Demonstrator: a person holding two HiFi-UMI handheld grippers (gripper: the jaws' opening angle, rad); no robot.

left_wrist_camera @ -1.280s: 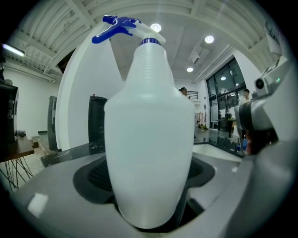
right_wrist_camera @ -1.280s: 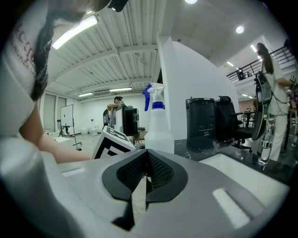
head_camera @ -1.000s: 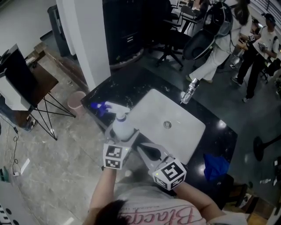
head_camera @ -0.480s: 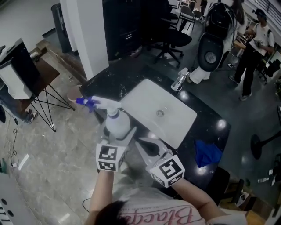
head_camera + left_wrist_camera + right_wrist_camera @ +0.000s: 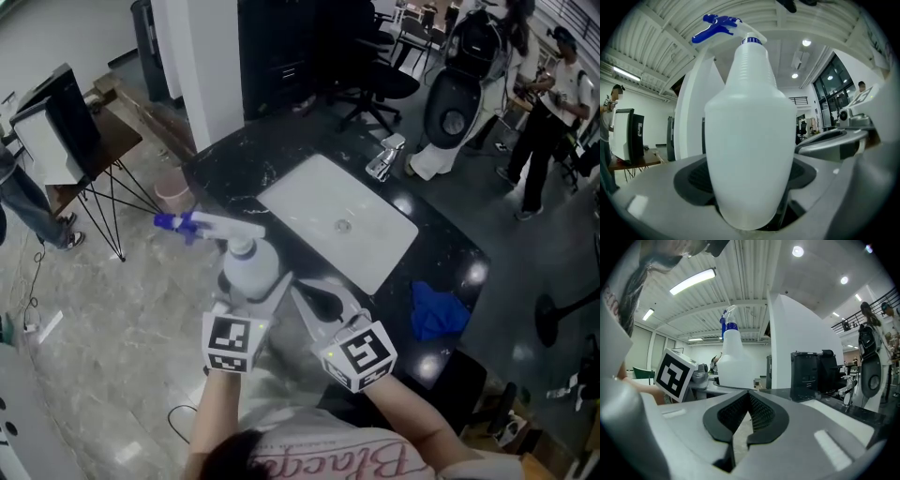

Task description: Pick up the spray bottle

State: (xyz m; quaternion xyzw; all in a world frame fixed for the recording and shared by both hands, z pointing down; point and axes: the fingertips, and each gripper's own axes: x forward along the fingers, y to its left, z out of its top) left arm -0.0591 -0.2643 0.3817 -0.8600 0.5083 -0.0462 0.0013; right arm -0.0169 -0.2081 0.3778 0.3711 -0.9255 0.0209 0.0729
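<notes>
Your left gripper (image 5: 253,298) has its jaws spread wide and pressed against both sides of the white translucent plastic spray bottle with the blue trigger head (image 5: 251,270). In the left gripper view the bottle's round body (image 5: 750,140) fills the gap between the dark pads, standing upright with the blue trigger at the top.

From the head view, the bottle sits at the near-left edge of the black speckled countertop (image 5: 441,253). It is just off the corner of the white rectangular sink basin (image 5: 309,202), and its nozzle reaches out to the left over the grey floor. No view shows whether its base is clear of the counter.

Your right gripper (image 5: 314,302) is just beside the left one, apart from the bottle. Its own view shows the black ribbed pads (image 5: 749,411) drawn together at the tips with nothing between them — the bottle (image 5: 731,366) shows up there off to the left, beyond the left gripper's marker cube.

Elsewhere on the counter, a chrome faucet (image 5: 382,157) stands at the far side of the sink. A crumpled blue cloth (image 5: 439,311) lies to the right of it — well apart from both grippers. A pink round waste bin (image 5: 172,195) sits on the floor by the counter's far-left corner.
</notes>
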